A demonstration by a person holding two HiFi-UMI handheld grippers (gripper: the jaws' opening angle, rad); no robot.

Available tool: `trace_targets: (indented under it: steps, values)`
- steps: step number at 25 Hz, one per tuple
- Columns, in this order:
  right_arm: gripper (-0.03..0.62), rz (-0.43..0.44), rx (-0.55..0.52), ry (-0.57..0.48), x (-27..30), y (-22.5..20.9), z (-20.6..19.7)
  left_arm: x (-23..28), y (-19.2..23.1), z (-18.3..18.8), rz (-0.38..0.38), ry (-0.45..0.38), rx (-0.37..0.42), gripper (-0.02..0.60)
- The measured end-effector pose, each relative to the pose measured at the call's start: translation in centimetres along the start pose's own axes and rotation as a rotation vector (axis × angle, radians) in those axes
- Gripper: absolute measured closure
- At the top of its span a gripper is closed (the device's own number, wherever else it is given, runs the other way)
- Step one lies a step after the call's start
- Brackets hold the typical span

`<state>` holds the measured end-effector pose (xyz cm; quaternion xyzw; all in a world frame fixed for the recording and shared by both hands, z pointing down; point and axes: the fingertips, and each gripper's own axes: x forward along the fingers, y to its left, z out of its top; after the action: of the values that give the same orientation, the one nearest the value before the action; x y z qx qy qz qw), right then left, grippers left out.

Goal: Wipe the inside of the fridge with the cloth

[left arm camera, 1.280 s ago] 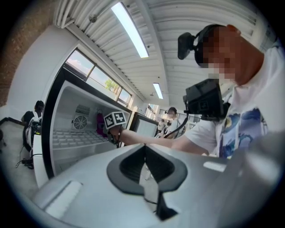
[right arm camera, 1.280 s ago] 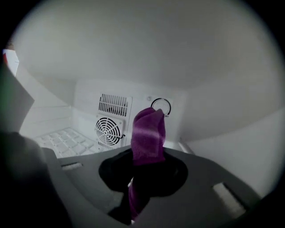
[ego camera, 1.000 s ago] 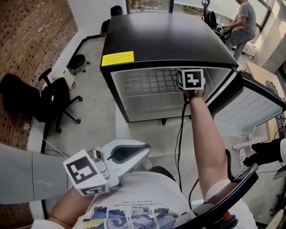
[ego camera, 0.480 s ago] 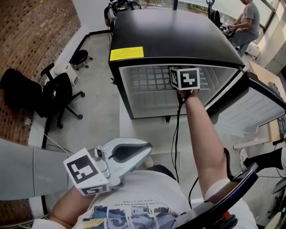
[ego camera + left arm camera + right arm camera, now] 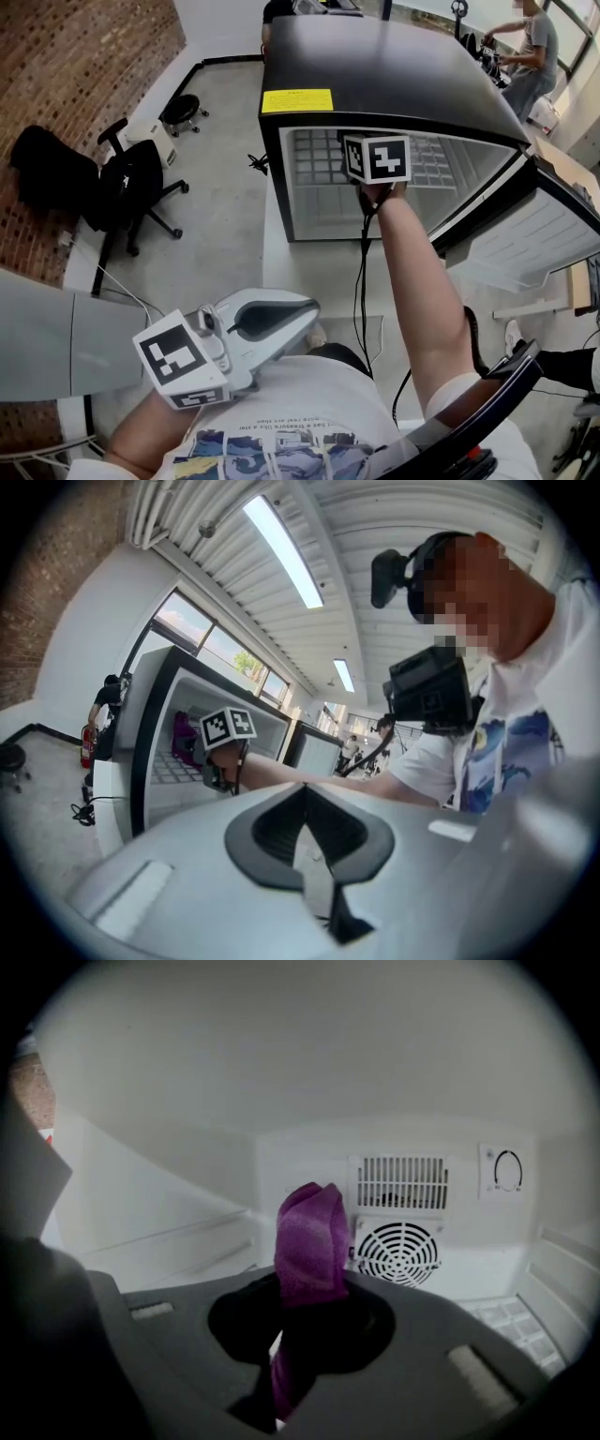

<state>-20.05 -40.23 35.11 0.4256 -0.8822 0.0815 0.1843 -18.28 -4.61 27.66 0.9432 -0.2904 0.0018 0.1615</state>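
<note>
The small black-topped fridge (image 5: 375, 66) stands open, its white inside showing a wire shelf (image 5: 314, 159). My right gripper (image 5: 377, 157) reaches into the opening at its upper middle; the marker cube hides its jaws in the head view. In the right gripper view the right gripper (image 5: 305, 1326) is shut on a purple cloth (image 5: 311, 1237), which sticks up towards the fridge's back wall (image 5: 187, 1119). My left gripper (image 5: 272, 323) is held low against the person's shirt, shut with nothing in it. The left gripper view shows the cloth (image 5: 184, 737) inside the fridge (image 5: 145, 714).
The fridge door (image 5: 539, 234) hangs open at the right. On the back wall are a round fan grille (image 5: 399, 1252), a slotted vent (image 5: 398, 1182) and a dial (image 5: 507, 1171). A black office chair (image 5: 131, 192) and a stool (image 5: 183, 111) stand left. A person (image 5: 536, 52) works far right.
My right gripper has slid left across the fridge opening with the cloth, and the head view has shifted so the fridge sits further right. The left gripper has stayed put.
</note>
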Motion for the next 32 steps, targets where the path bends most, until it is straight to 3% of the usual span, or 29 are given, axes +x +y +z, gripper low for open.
trace_targets:
  steps: [10, 17, 22, 27, 32]
  values:
    - [0.542, 0.085, -0.014, -0.001, 1.8, 5.2, 0.8, -2.6, 0.0, -0.6, 0.073, -0.007, -0.012, 0.574]
    - [0.542, 0.182, 0.154, -0.044, 2.0, 6.9, 1.5, -3.9, -0.1, -0.8, 0.115, -0.012, -0.018, 0.574]
    - [0.542, 0.221, 0.239, -0.099, 0.3, 6.2, 2.0, -3.8, -0.5, -1.1, 0.102, -0.012, -0.02, 0.574]
    - [0.542, 0.177, 0.251, -0.166, -3.2, 2.8, 3.2, -2.3, -0.9, -1.2, 0.046, -0.004, -0.024, 0.574]
    - [0.542, 0.049, 0.25, -0.194, -6.7, -4.2, 2.8, 0.6, -1.7, -1.2, -0.051, 0.006, -0.03, 0.574]
